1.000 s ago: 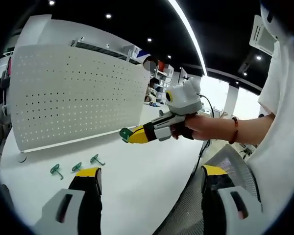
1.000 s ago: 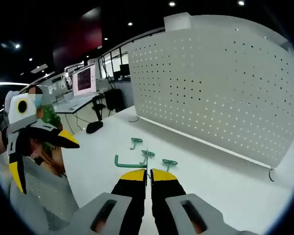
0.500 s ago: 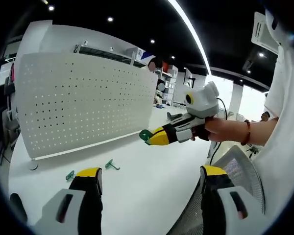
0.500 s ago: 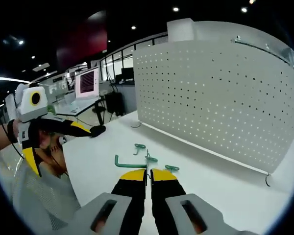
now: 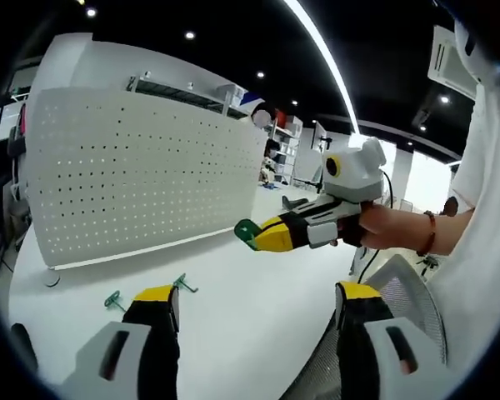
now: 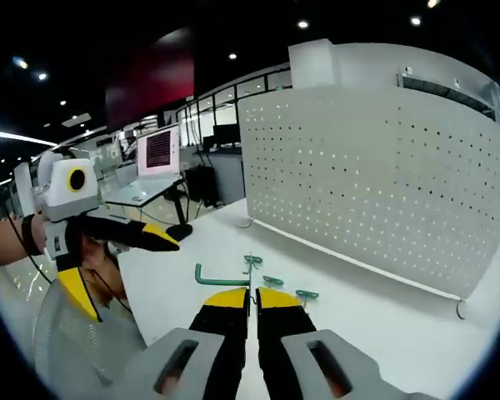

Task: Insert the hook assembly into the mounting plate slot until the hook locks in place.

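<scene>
The white perforated mounting plate [image 5: 142, 167] stands upright on the white table [image 5: 258, 308]; it is also the mounting plate [image 6: 375, 183] to the right in the right gripper view. My right gripper [image 6: 252, 297] is shut on a green hook [image 6: 221, 278], whose bent arm sticks out to the left of the jaws. From the left gripper view, that right gripper [image 5: 262, 236] hangs in the air in front of the plate, the hook [image 5: 247, 232] at its tip. My left gripper [image 5: 254, 296] is open and holds nothing; it appears as the left gripper [image 6: 129, 277] at the left.
Three loose green hooks [image 6: 272, 281] lie on the table just past my right jaws; two loose hooks [image 5: 112, 298] show near my left jaw. A monitor [image 6: 158, 150] and a black mouse [image 6: 181, 231] sit beyond. A grey mesh chair [image 5: 400, 283] is near the person's arm.
Both views have shifted with the hands. My right gripper stays shut on the hook and sits a little higher and nearer the plate. The left gripper stays open.
</scene>
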Available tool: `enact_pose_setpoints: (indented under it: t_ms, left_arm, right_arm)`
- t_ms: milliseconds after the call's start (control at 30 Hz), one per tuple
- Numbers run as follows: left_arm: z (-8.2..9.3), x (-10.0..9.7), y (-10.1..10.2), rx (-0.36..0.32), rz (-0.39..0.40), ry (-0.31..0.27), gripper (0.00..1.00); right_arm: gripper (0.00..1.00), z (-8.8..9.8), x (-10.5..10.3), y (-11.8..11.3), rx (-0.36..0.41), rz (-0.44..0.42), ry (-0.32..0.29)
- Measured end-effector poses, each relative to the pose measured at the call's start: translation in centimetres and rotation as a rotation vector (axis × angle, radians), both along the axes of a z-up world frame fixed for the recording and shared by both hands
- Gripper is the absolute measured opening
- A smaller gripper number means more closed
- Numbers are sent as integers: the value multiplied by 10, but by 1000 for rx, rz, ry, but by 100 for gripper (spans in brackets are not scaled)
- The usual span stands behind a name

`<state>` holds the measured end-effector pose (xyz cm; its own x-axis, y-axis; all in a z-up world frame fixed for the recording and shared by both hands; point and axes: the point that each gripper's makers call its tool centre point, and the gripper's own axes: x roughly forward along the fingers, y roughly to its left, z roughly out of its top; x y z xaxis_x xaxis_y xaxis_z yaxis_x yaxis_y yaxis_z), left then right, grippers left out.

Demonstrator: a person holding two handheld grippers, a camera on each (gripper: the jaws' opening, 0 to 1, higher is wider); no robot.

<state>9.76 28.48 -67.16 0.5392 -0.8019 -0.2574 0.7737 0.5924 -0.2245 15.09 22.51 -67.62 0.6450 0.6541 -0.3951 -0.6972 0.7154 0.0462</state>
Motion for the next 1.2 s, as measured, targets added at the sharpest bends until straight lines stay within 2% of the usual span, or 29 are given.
enact_pose_setpoints:
  t_ms: [167, 333, 467, 500, 567, 633, 733, 900, 967, 1033, 1100, 1200]
  left_arm:
    - [1, 0, -4, -27, 7, 72, 76]
    - [2, -2, -9, -44, 3, 72, 73]
    - [8, -2, -12, -111, 21, 87, 67]
    - [10, -2, -13, -154, 28, 127, 64]
    - [14, -2, -15, -214, 29, 164, 60]
    - [16, -1, -14, -240, 38, 166, 60]
    - [15, -1, -12, -240, 41, 166, 60]
    - [18, -2, -12, -263, 51, 162, 57]
    - [22, 0, -12, -292, 57, 154, 52]
    - [28, 0, -14, -356, 62, 171, 50]
    - [28, 1, -14, -380, 67, 191, 50]
    - [33, 0, -17, -409, 67, 180, 47]
  right_arm:
    - [1, 10, -2, 3, 12, 2, -22]
    - [1, 18, -2, 4, 20, -5, -46]
    - [1, 23, -2, 5, 28, -9, -62]
    - [1, 24, -2, 5, 32, -9, -65]
    - [1, 27, 0, 5, 35, -35, -84]
    - [1, 27, -3, 9, 22, -19, -87]
    - [1, 26, -5, 13, 41, -8, -79]
    - [1, 24, -9, 18, 31, 4, -82]
    - [1, 25, -9, 17, 40, -3, -85]
    - [1, 27, -11, 19, 46, -5, -87]
    - [1, 27, -13, 20, 41, -3, -90]
    - [1, 27, -16, 22, 36, -1, -97]
